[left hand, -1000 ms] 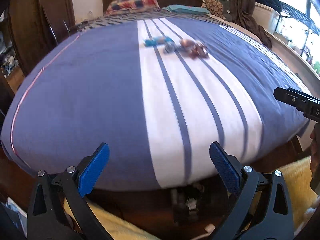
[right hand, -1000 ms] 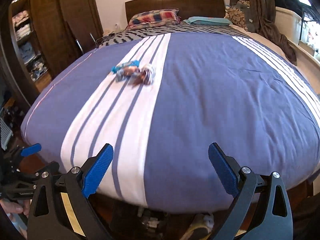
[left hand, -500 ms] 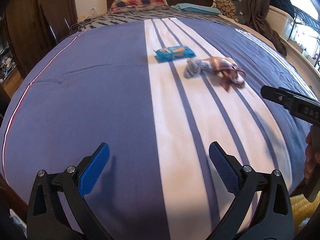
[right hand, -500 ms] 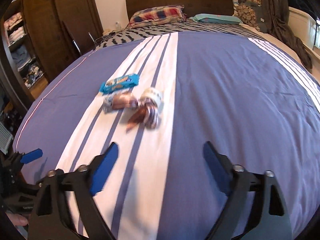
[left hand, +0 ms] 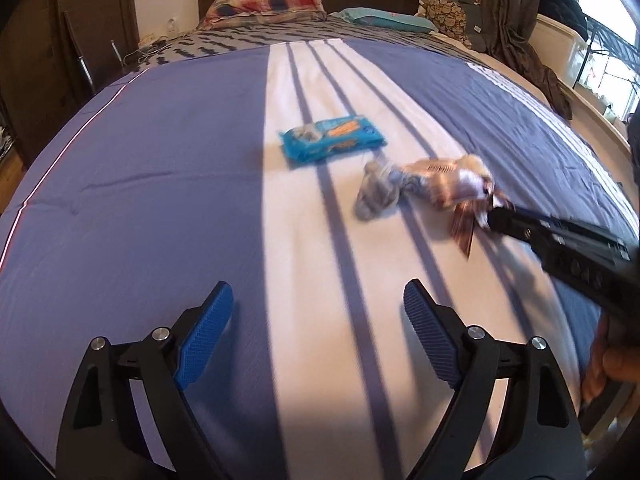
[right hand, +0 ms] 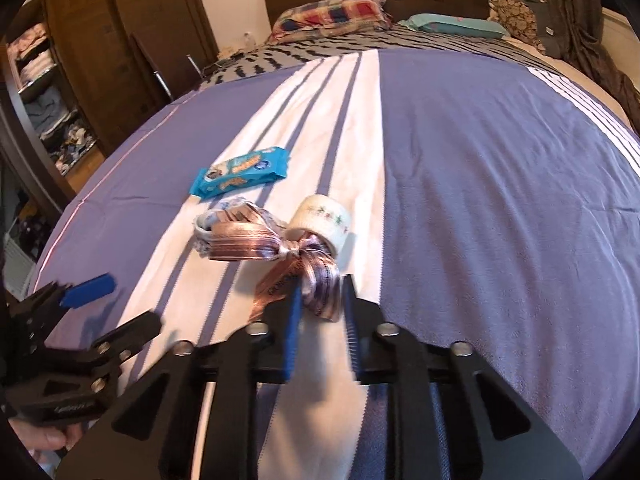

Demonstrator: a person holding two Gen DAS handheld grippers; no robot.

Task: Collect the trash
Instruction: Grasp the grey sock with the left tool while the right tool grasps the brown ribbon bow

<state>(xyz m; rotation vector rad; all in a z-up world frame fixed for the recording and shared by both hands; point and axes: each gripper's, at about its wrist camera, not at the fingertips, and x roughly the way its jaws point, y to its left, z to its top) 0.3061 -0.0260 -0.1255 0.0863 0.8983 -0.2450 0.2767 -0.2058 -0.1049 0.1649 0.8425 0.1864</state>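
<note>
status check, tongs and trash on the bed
Right tongs just closed on ribbon. Left tongs open, empty, narrowing. Blue wrapper and tape roll on bed. Nothing blocking.

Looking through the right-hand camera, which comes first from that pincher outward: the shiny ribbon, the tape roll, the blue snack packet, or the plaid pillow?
1. Shiny ribbon: its tail sits between the right gripper pads, whose jaws have just been closing.
2. Tape roll: just beyond the ribbon's knot, on the white stripe.
3. Blue snack packet: farther out, to the left.
4. Plaid pillow: far off, at the headboard.
</note>
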